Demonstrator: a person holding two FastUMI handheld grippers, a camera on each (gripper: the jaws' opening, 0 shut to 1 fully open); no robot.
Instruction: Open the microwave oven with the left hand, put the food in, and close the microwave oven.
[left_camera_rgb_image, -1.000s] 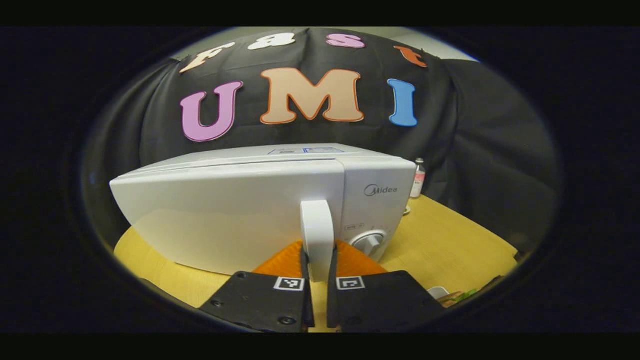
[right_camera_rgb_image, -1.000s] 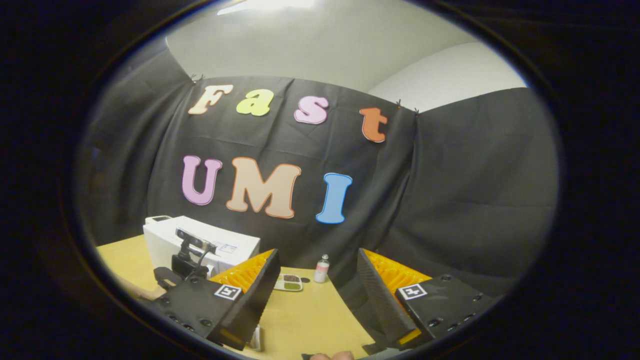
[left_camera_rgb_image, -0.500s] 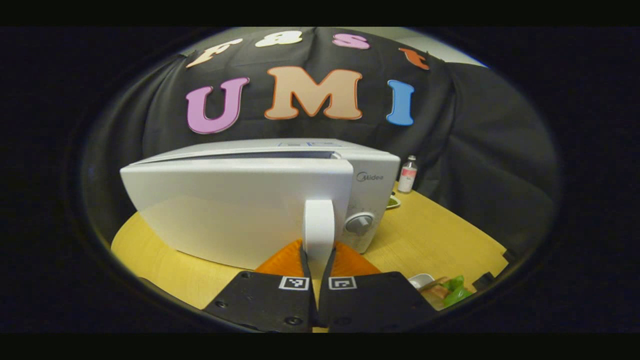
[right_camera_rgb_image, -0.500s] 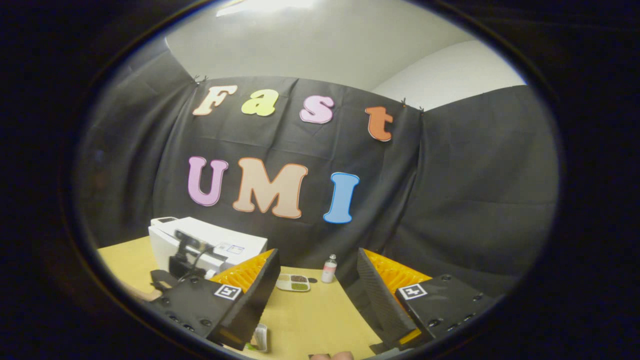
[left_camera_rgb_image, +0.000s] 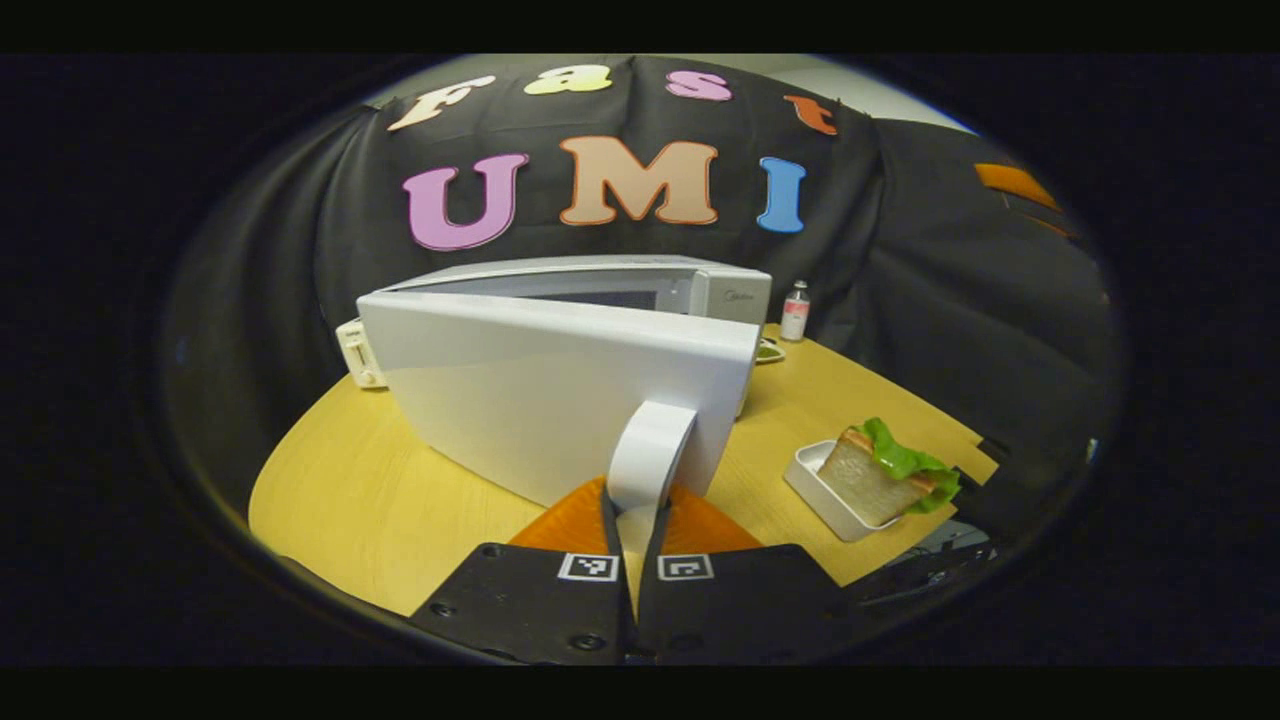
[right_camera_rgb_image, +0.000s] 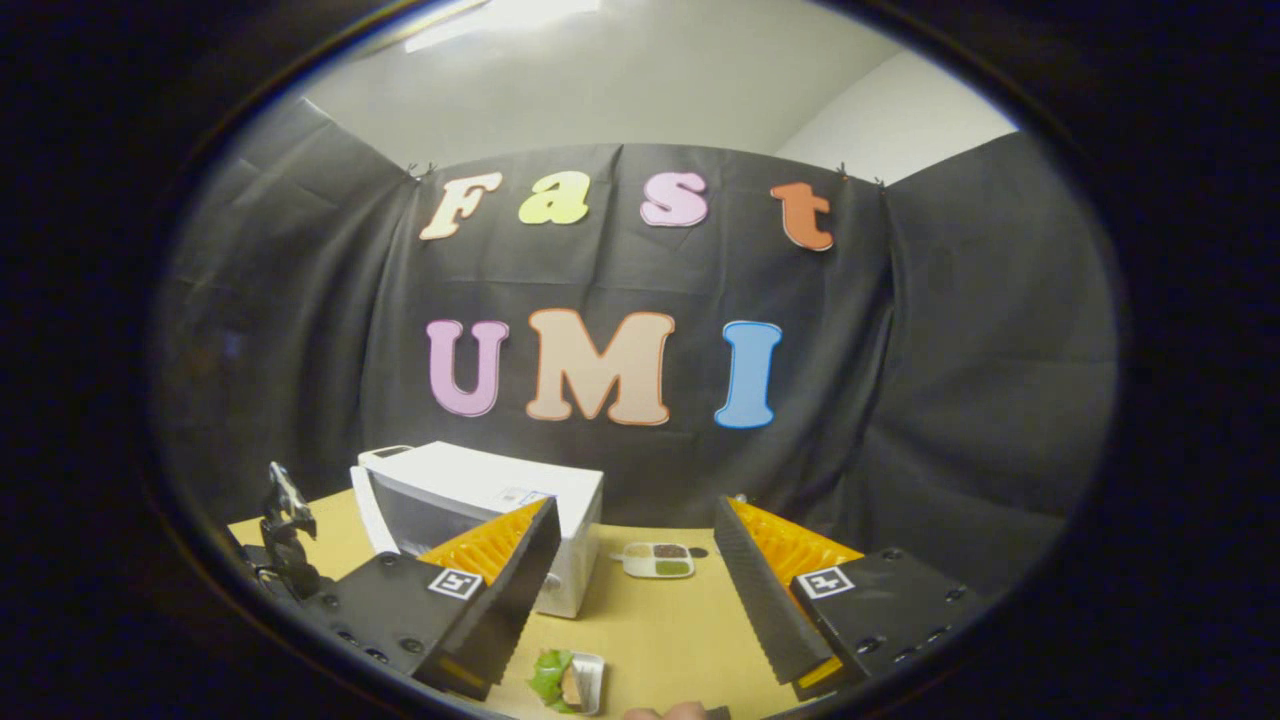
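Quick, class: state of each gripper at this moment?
Left gripper: shut on the microwave door handle, door partly open.
Right gripper: open, holding nothing.

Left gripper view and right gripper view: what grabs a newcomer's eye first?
The white microwave door, swung partly open mid-table, with the left claw shut on its handle. Right of the door, a sandwich with green lettuce leans in a white tray near the table's front edge. In the right gripper view the right claw is held wide open above the yellow table.
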